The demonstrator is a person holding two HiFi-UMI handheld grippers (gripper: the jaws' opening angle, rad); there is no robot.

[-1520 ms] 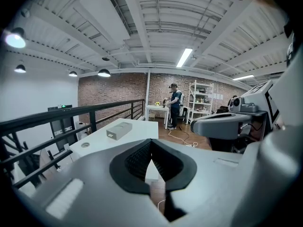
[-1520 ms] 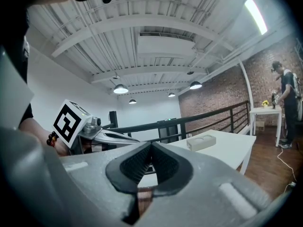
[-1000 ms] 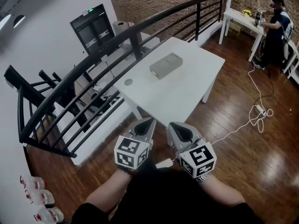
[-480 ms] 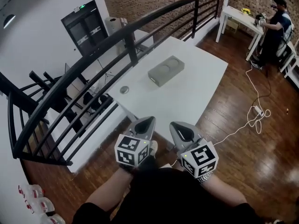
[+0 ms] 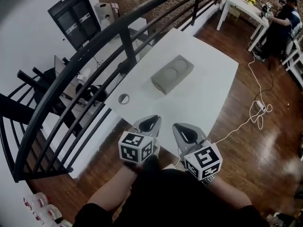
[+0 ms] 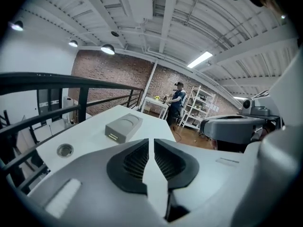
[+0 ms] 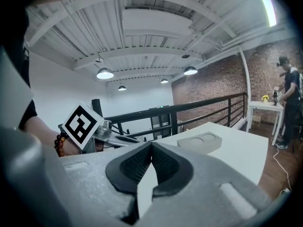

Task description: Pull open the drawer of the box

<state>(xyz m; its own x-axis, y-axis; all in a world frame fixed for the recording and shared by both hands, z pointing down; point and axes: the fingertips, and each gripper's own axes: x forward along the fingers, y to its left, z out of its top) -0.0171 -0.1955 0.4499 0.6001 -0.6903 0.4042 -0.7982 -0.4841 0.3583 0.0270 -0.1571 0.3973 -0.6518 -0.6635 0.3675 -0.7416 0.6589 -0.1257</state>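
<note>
Grey rectangular box with two round recesses on top [image 5: 172, 74] is sitting mid white bench [image 5: 213, 98], at 12 o'clock from both hand-held grippers and well apart from them. Left hand-held gripper [image 5: 150, 121] is showing jaws drawn together bar a thin slit, nothing in it. Right hand-held gripper [image 5: 182, 129] is closed, empty. Box is looking rigid and light, probably sliding on the smooth top under a pull: pin the body with one gripper, pinch the small pale tab [image 6: 112, 136] on the short end face with the other. Counting: one box, one tab, two grippers, one round bench grommet [image 5: 123, 98]

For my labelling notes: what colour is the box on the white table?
Grey; the flat rectangular box shows best in the head view.
</note>
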